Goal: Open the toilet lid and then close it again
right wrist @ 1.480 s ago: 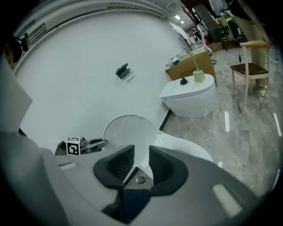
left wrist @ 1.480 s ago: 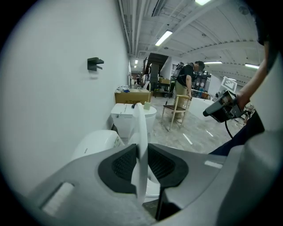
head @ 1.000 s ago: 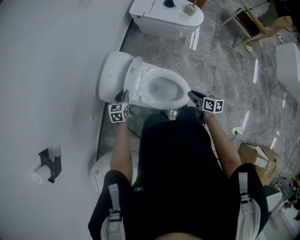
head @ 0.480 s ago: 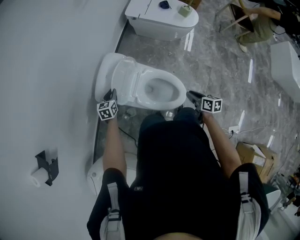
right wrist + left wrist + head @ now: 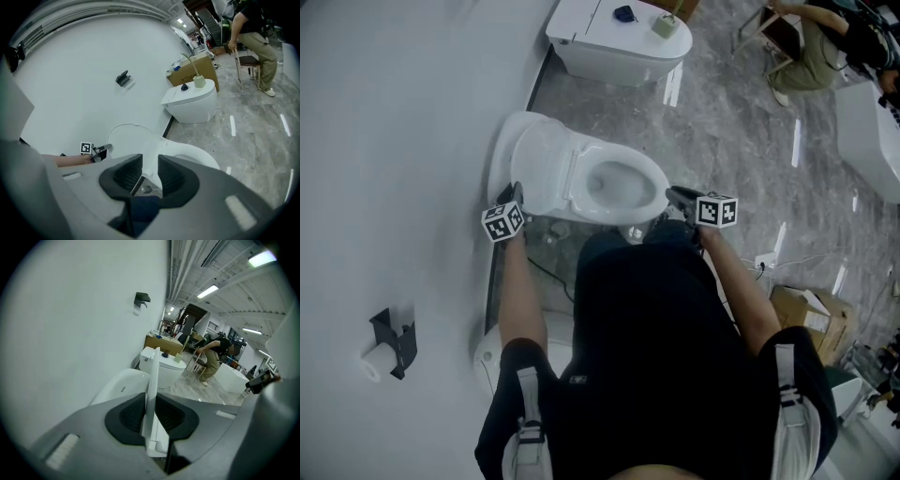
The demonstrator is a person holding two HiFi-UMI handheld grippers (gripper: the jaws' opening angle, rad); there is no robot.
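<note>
My left gripper (image 5: 515,194) is closed on the side edge of the toilet lid (image 5: 539,169). In the left gripper view the thin white panel stands upright with a pad against each face. The lid is raised, tipped back toward the wall (image 5: 394,141), and the bowl below it lies open, so I judge the opening half is done or nearly so. My right gripper (image 5: 672,194) hangs at the front of the seat (image 5: 623,212) with its jaws partly apart. The seat's nose shows between them, but I cannot tell whether the pads press on it. To handle the lid well, I should follow the arc its hinge allows and not push straight, letting my wrist roll with the panel so the pinch never twists it. On the way down I would hold on until it rests on the seat, not let it drop, and take my right gripper off the seat's front first.
</note>
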